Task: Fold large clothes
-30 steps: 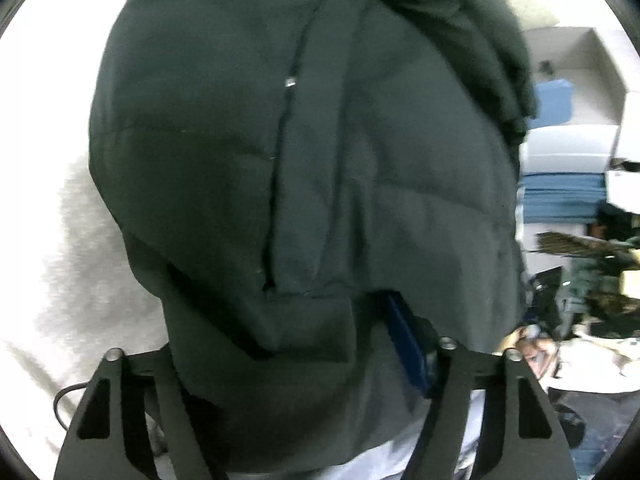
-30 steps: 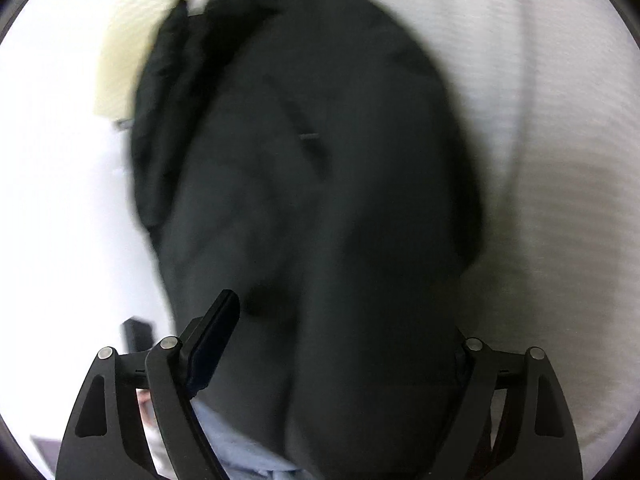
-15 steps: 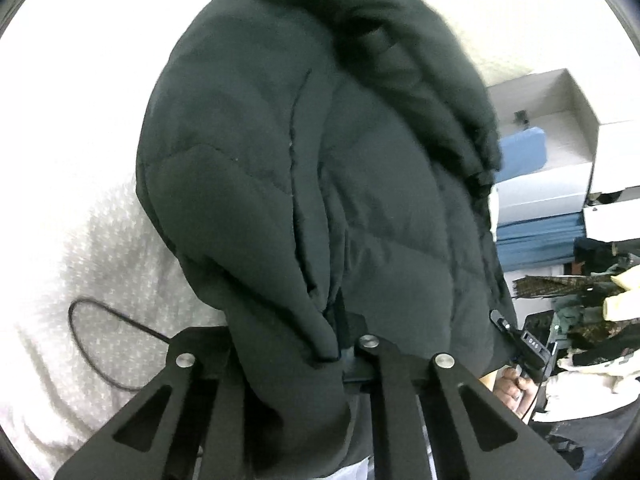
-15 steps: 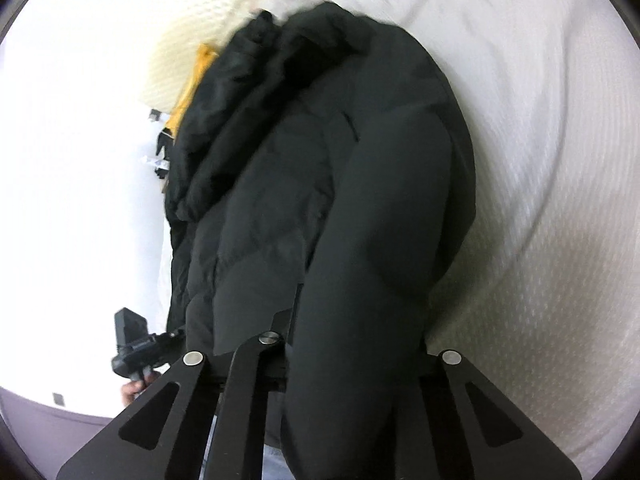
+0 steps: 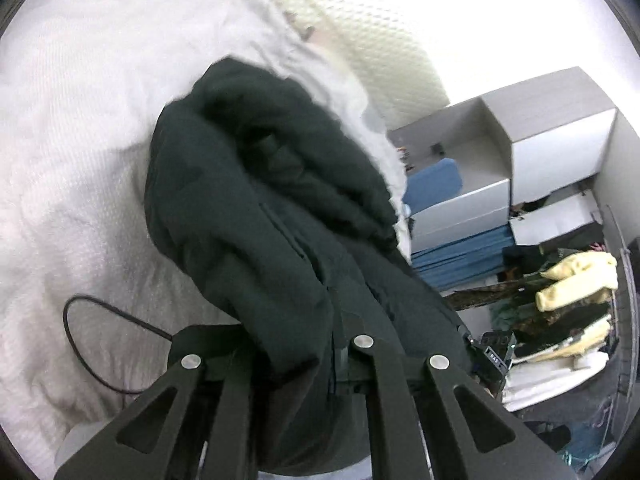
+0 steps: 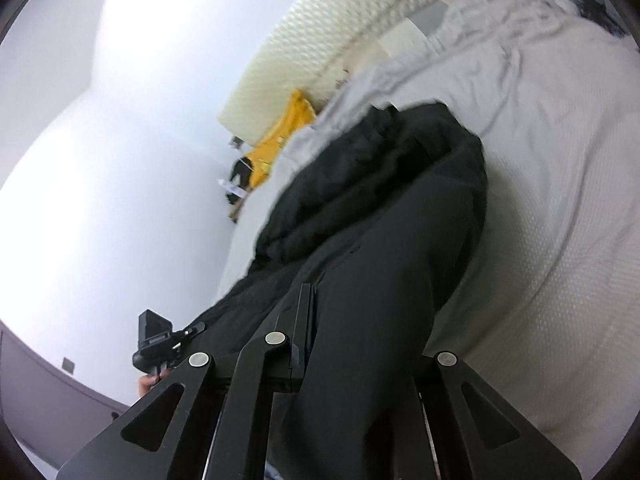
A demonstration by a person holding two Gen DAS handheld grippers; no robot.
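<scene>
A dark padded jacket (image 5: 272,208) hangs from both grippers and stretches away over a white bed (image 5: 72,152); its far end rests bunched on the bedding. My left gripper (image 5: 296,356) is shut on the jacket's near edge, the cloth spilling over its fingers. In the right wrist view the same jacket (image 6: 384,240) runs from my right gripper (image 6: 344,344), which is shut on a thick fold, out onto the bed (image 6: 552,168). The fingertips of both are buried in cloth.
A black cable (image 5: 92,332) loops on the bedding at the left. White boxes and blue folded cloth (image 5: 464,256) stand beside the bed, with piled clothes (image 5: 568,280) further right. A yellow garment (image 6: 280,144) lies by the headboard (image 6: 320,32). The other gripper (image 6: 156,340) shows at lower left.
Both grippers have closed on the jacket and drawn back and up. The jacket filled both views before; now it stretches away and more bed and room shows.
</scene>
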